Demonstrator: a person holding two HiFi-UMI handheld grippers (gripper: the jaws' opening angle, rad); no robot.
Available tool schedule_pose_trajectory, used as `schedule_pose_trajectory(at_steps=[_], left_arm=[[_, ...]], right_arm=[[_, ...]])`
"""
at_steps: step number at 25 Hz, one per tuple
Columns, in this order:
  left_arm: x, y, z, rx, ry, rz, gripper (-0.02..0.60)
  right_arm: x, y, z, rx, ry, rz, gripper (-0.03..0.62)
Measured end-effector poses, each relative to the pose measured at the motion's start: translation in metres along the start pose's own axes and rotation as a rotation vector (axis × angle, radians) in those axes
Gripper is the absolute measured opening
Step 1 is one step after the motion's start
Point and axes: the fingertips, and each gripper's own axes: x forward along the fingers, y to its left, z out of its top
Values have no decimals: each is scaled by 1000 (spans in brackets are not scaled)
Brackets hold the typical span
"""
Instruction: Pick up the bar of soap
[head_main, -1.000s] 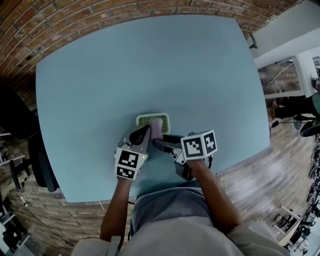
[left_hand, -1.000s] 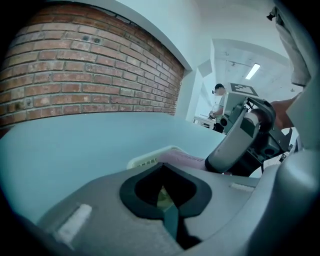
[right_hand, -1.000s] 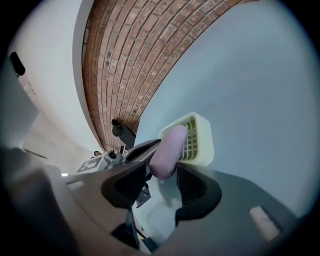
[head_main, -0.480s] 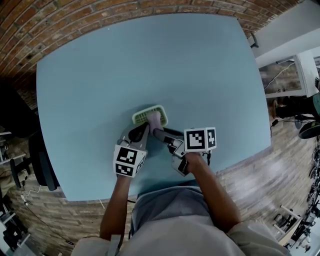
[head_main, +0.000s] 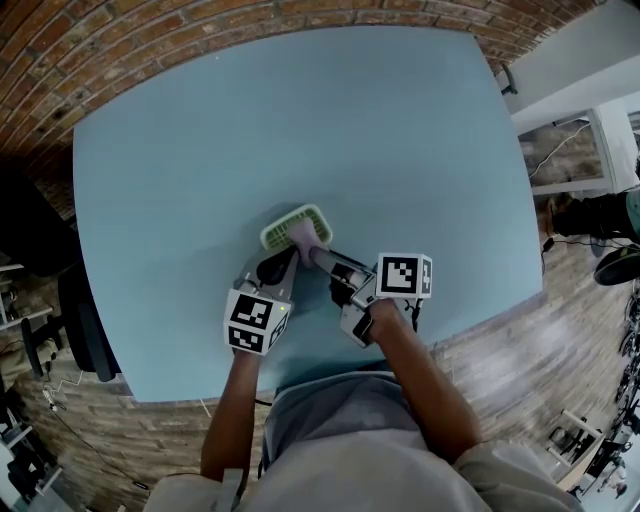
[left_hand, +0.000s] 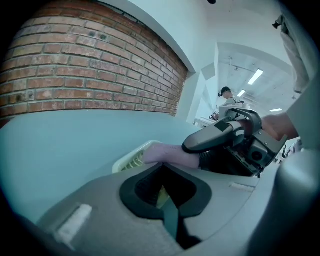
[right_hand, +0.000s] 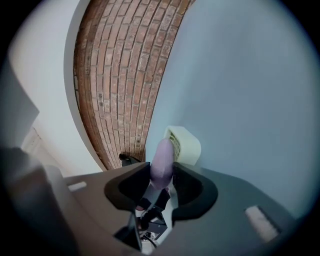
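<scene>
A lilac bar of soap (head_main: 302, 236) rests at a slant in a pale green slotted soap dish (head_main: 280, 227) on the light blue table (head_main: 300, 120). My right gripper (head_main: 318, 255) reaches in from the right. Its jaws have just been closing, and they now pinch the soap (right_hand: 162, 157) on both sides, with the dish (right_hand: 186, 145) just beyond. My left gripper (head_main: 285, 255) sits at the dish's near left corner, jaws nearly together. In the left gripper view, a sliver of green rim shows in the slit of this gripper (left_hand: 162, 189). There the soap (left_hand: 167, 154) sticks out from under the right gripper's jaw.
The table's near edge (head_main: 330, 372) lies just behind both grippers, by the person's lap. A brick wall (head_main: 120, 50) runs along the far side. A dark chair (head_main: 85, 330) stands at the left edge, and wooden floor lies to the right.
The right gripper has slid left and rolled, and its jaws have narrowed onto the soap. The dish has turned and shifted slightly left and away. The left gripper has stayed put.
</scene>
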Motion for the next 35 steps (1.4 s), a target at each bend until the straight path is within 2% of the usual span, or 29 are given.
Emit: schedule_pose_trajectory(at_steps=[5, 8, 16, 26, 35], left_arm=[[-4, 0, 1, -57, -31, 7, 2], [-7, 3, 1, -71, -39, 9, 2], [-13, 13, 5, -119, -71, 24, 2], [-25, 11, 27, -99, -143, 25, 2], [-34, 1, 40, -66, -163, 24, 2]], right_arm=[[-3, -1, 5, -10, -11, -2, 137], [-1, 9, 3, 34, -28, 72, 137], [-4, 32, 11, 42, -60, 199, 137], [-10, 67, 6, -40, -39, 264, 137], [-18, 87, 0, -76, -26, 289, 137]])
